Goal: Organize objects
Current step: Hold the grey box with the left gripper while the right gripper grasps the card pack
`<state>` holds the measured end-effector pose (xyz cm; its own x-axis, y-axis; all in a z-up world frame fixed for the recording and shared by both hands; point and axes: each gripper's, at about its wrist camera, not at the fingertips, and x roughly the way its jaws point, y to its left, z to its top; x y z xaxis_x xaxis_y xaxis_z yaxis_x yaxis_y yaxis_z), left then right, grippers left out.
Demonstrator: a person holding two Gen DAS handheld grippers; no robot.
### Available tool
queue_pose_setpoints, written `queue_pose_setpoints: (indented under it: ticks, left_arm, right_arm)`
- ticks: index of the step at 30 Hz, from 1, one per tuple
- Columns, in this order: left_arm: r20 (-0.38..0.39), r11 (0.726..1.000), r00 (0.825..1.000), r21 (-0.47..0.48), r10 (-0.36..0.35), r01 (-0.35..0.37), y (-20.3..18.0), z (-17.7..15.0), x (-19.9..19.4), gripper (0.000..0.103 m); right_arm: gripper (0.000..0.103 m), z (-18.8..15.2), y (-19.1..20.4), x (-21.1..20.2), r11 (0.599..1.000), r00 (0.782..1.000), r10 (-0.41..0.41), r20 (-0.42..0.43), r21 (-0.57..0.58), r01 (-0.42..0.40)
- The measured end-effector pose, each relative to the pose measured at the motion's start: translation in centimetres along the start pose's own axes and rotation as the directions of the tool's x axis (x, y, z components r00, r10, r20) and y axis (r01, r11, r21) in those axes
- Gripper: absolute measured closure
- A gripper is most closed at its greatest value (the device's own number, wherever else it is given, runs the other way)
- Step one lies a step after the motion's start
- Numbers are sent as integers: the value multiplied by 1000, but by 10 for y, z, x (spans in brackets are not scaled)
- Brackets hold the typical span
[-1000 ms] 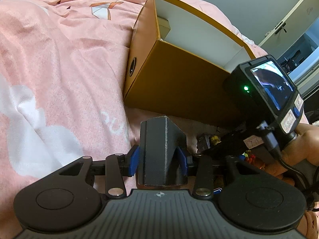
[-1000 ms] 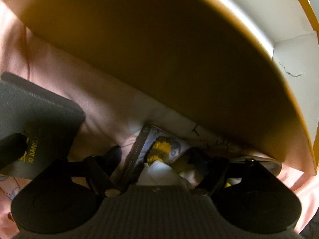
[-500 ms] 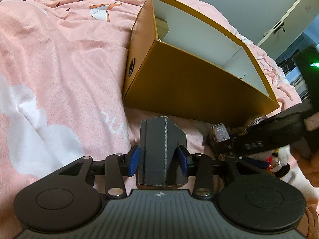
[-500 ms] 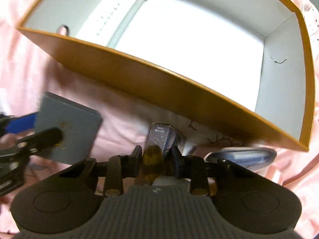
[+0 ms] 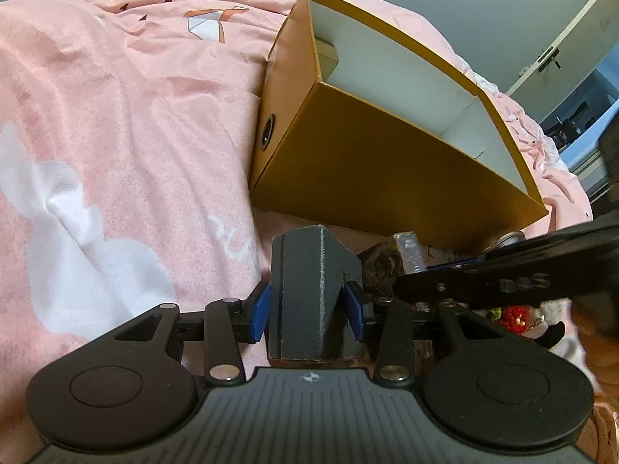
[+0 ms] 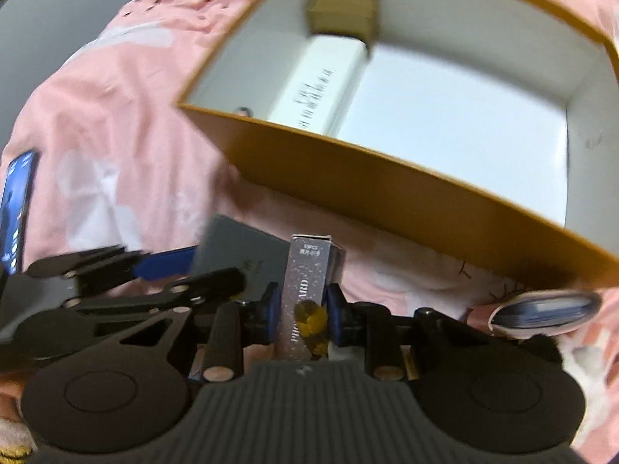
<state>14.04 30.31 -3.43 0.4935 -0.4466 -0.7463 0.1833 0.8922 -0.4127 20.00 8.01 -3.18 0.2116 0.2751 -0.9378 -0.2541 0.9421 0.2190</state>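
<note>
An open golden cardboard box [image 5: 387, 170] with a white inside lies on a pink bedspread [image 5: 116, 135]. My left gripper [image 5: 306, 305] is in front of it, its blue pads shut on a dark grey box [image 5: 301, 270]. In the right wrist view my right gripper [image 6: 303, 315] has a slim silvery card box [image 6: 305, 270] with a yellow flower print upright between its closing jaws. The pads press on its sides. It hangs in front of the golden box's near wall [image 6: 387, 193]. The left gripper's fingers [image 6: 166, 266] and the grey box [image 6: 240, 247] sit just to its left.
Inside the golden box lie a long white carton [image 6: 321, 89] and a small brown carton [image 6: 342, 11]. A phone [image 6: 17, 208] rests on the bedspread at far left. A flat round dark case [image 6: 549, 309] and a plush toy with a red part [image 5: 514, 317] lie by the box's front.
My right gripper closed on the slim card box, rose with it and tilted, so the golden box's inside came into view. The left gripper and its grey box stayed put.
</note>
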Motion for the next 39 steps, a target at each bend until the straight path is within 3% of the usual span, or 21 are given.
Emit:
queue_pose_setpoints:
  ticks: [3,7,10,12,14,18,23,26,31,39]
  left_arm:
    - [-3,1000,1000,-2,1,-1,0,0,1,56]
    - [-7,1000,1000,-3,1,-1,0,1,2,56]
    - [-7,1000,1000,-5,-1,1,0,1,2,56]
    - [-9,1000,1000,-7,0,0,0,1,2,56]
    - [-13,1000,1000,-6,1,-1,-1,1,2,56]
    - [-17,1000,1000,-11,0,0,0,2,3,56]
    - [-20,1000,1000,-10,3,-3,0,2,3,56]
    - [-24,1000,1000,-11,6,-6,1,2,3,56]
    - [-31,1000,999,-16,15,-16,0,3,5,54]
    - [-54,999,998,-41,29,-32,1,5,15,48]
  right_arm:
    - [77,-3,-13,-4,998,999,-24,30,59,22]
    - [74,-7,-19,-17,995,997,9,81,95,-17]
    - [71,-16,-10,-38,997,985,11,173,78,-25]
    - [71,-25,-4,-56,996,977,69,200,41,-79]
    - [72,-34,4,-55,994,979,101,177,23,-107]
    - [69,-44,4,-32,1000,992,15,129,-1,-15]
    - [61,-35,-15,-14,999,993,-34,114,18,32]
    - [48,-24,-22,2,1000,998,-5,70,14,4]
    - [47,-13,-35,19,998,999,27,35,50,-28]
    - [40,-8,-42,44,990,995,83,52,106,-88]
